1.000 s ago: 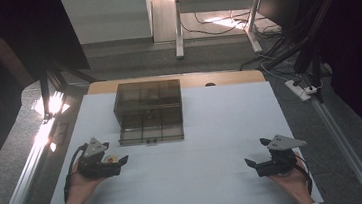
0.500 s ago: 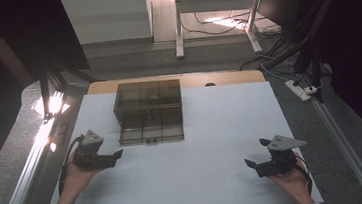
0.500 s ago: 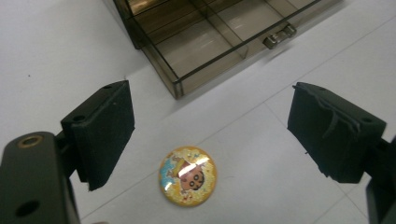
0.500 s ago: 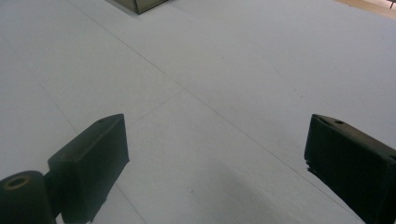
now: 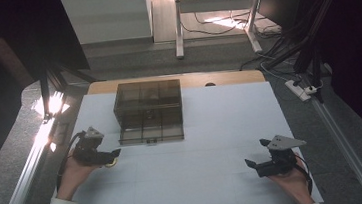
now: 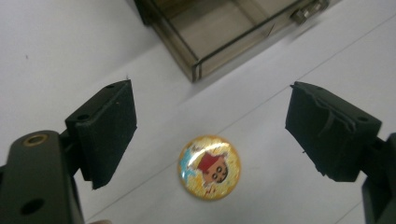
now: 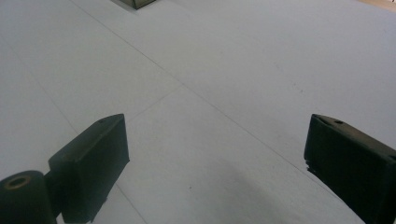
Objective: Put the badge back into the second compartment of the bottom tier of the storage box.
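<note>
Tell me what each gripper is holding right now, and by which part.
Nothing is held. The left gripper is open above a round cartoon badge lying on the table, jaws clear of it. The right gripper is open over bare table.

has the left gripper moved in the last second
Yes. The left gripper has gone up the table, closer to the smoky plastic box, and now hangs open over a round badge.

Table layout, high view.
A compartmented box is set on the mat at upper centre. The left gripper is placed lower left, just below the box's corner, over a round badge. The right gripper is held at lower right, well apart.
</note>
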`<state>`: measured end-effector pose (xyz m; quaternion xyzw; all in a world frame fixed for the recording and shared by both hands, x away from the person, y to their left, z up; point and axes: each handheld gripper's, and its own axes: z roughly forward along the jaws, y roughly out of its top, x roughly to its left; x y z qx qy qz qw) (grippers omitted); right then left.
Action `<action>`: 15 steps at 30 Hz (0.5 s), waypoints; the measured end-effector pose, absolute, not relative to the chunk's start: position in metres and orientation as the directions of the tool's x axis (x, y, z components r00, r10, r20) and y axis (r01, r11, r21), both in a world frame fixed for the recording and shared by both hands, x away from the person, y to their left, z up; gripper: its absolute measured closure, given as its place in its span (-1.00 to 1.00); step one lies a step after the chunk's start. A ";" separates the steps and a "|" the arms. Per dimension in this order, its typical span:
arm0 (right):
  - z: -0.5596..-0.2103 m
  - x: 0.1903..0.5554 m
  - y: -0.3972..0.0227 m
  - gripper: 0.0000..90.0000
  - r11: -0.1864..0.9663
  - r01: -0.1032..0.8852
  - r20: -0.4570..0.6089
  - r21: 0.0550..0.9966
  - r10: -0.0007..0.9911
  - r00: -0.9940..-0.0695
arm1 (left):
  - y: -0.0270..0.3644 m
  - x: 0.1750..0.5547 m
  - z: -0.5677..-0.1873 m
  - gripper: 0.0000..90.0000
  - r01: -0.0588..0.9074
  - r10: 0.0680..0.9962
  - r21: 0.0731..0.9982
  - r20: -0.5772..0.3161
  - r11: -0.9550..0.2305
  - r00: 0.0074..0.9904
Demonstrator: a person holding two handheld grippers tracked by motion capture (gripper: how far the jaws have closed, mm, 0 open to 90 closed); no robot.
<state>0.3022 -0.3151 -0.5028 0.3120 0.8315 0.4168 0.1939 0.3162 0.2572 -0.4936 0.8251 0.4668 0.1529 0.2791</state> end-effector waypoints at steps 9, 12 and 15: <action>-0.504 0.303 -0.314 -0.86 0.462 0.361 -0.062 0.810 0.680 -0.731 | 0.256 0.319 -0.504 -0.61 0.707 0.844 0.540 0.012 -0.456 0.536; -0.504 0.303 -0.315 -0.86 0.465 0.361 -0.064 0.808 0.679 -0.731 | 0.257 0.320 -0.505 -0.60 0.713 0.847 0.533 0.011 -0.455 0.532; -0.505 0.304 -0.315 -0.86 0.465 0.362 -0.063 0.808 0.678 -0.732 | 0.260 0.321 -0.510 -0.59 0.725 0.849 0.516 0.009 -0.456 0.528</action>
